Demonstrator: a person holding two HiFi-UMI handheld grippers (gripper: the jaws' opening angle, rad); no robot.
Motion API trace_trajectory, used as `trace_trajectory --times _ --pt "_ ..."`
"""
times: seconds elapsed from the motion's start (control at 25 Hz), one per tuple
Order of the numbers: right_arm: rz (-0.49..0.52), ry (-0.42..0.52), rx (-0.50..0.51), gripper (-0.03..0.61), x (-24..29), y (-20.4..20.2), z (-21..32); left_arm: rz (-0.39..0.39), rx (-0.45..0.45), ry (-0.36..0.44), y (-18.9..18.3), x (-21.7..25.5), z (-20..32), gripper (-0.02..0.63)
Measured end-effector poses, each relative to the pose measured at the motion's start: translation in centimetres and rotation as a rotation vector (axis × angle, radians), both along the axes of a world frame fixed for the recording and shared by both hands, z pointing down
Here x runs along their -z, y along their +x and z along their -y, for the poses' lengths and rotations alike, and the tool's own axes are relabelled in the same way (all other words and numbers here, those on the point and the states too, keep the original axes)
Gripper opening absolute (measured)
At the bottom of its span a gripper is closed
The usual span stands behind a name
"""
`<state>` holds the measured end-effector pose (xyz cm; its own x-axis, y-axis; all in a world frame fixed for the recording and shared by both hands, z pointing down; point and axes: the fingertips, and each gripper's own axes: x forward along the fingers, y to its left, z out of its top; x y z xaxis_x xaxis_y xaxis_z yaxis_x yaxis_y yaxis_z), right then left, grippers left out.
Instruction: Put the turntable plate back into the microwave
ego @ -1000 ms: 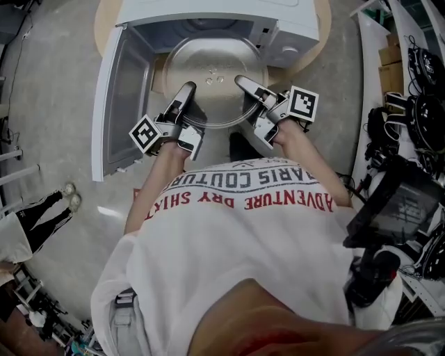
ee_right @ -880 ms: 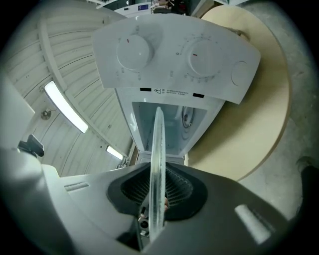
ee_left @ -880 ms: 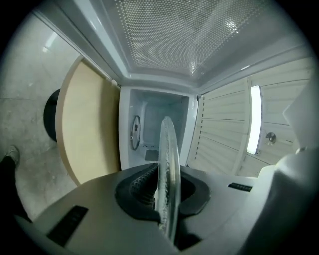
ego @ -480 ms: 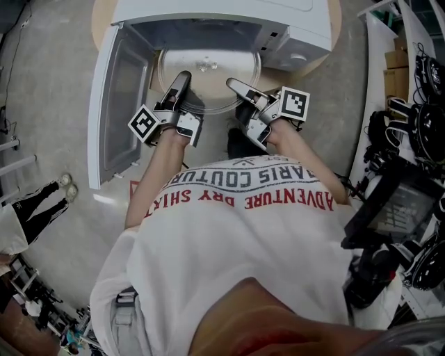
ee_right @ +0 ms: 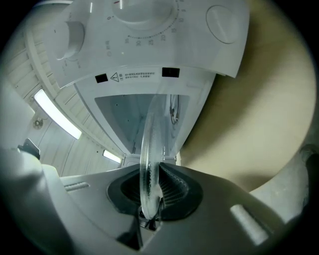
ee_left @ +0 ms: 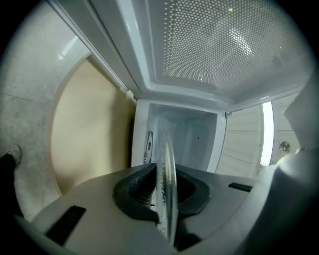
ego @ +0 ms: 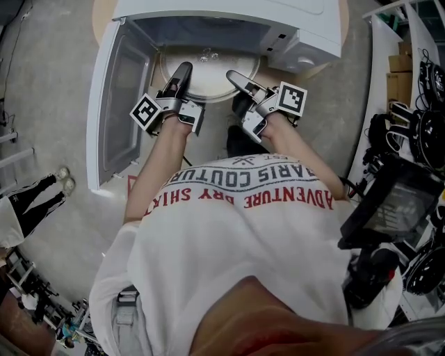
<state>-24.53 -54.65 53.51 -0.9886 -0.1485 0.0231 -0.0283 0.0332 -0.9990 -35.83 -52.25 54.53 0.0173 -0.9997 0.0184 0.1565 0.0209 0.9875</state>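
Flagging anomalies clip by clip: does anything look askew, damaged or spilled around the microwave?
Nothing stands out. The glass turntable plate looks intact, clamped at its near rim by the left gripper and right gripper, partway into the open microwave.

Bright, even overhead light; sharp head view; gripper views fisheye-warped with dark corners

Clear glass plate (ego: 208, 78) partly inside open microwave (ego: 229, 17)

Two tools (ego: 183, 69) (ego: 234, 76), one plate (ego: 208, 80) (one microwave (ego: 229, 15))
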Motion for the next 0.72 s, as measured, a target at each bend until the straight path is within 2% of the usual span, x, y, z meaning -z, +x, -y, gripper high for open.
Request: trace_trajectory --times 0.32,0.52,0.72 --pt "0.037 -0.053 -0.037 0.028 -0.7 0.4 0.0 0.014 0.001 -0.014 0.4 -0.1 0.1 0.031" --pt "0.027 -0.096 -0.065 0.028 -1.7 0.0 0.5 0.008 0.000 -0.001 -0.3 -0.4 0.9 0.086" --pt "0.028 -0.093 -0.074 0.028 -1.8 0.0 0.4 0.026 -0.040 0.017 0.4 0.0 0.3 0.121"
